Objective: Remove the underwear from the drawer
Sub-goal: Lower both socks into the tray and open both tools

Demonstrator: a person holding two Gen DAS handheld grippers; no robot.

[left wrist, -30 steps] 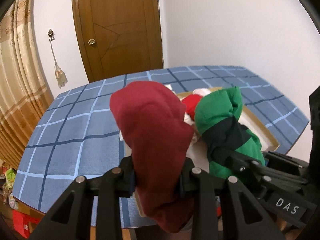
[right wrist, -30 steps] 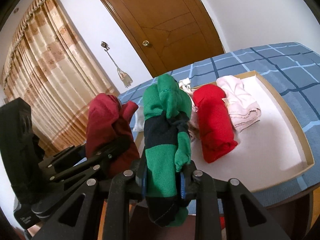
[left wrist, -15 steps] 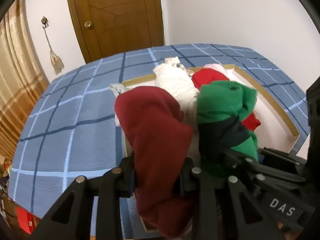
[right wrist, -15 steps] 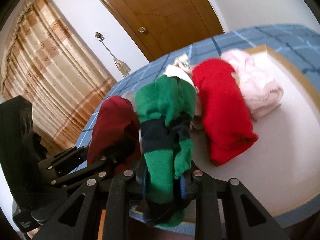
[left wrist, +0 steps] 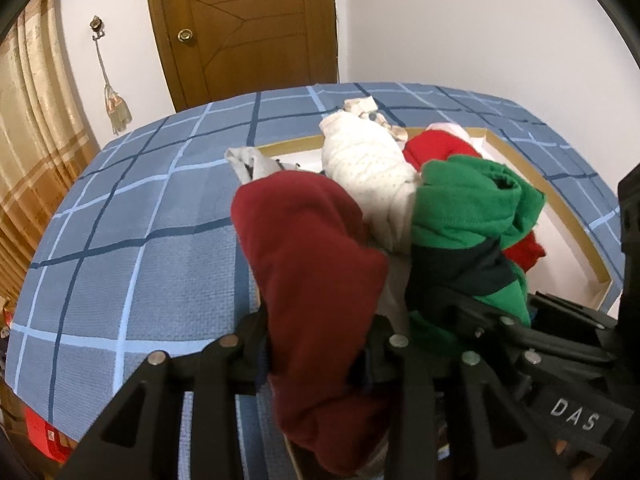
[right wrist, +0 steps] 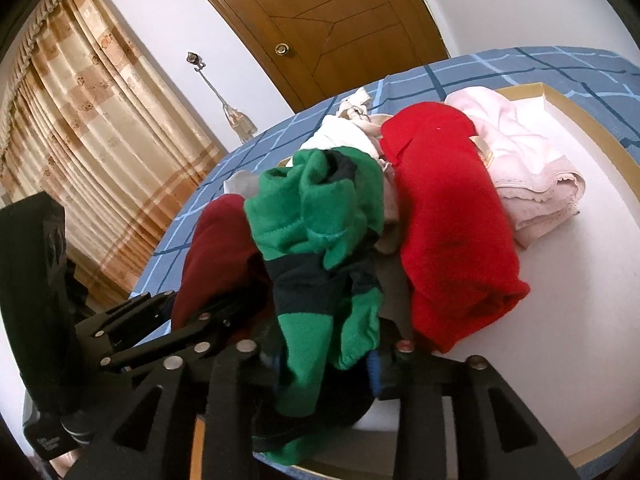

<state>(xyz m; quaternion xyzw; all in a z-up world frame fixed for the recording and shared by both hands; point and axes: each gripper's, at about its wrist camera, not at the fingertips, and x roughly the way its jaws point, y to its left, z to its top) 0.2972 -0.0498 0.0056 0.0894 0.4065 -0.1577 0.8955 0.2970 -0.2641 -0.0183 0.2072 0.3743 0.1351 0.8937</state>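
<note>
My left gripper (left wrist: 316, 356) is shut on dark red underwear (left wrist: 316, 272), held over the near left corner of the drawer tray (left wrist: 560, 216). My right gripper (right wrist: 324, 356) is shut on green and navy underwear (right wrist: 316, 240), right beside it; this piece also shows in the left wrist view (left wrist: 468, 216). In the wood-rimmed white tray (right wrist: 588, 128) lie a bright red roll (right wrist: 448, 232), a pale pink folded piece (right wrist: 528, 160) and a white dotted piece (left wrist: 368, 164). A grey piece (left wrist: 252, 160) hangs over the tray's left rim.
The tray rests on a blue checked cloth (left wrist: 140, 248) covering a table. A wooden door (left wrist: 248, 28), a tasselled hook (left wrist: 108, 84) and beige curtains (right wrist: 92, 128) stand behind. A red box (left wrist: 44, 436) sits below the table's left edge.
Both grippers, each still holding its piece, have sunk toward the tray; the garments now sit low over its near left part.
</note>
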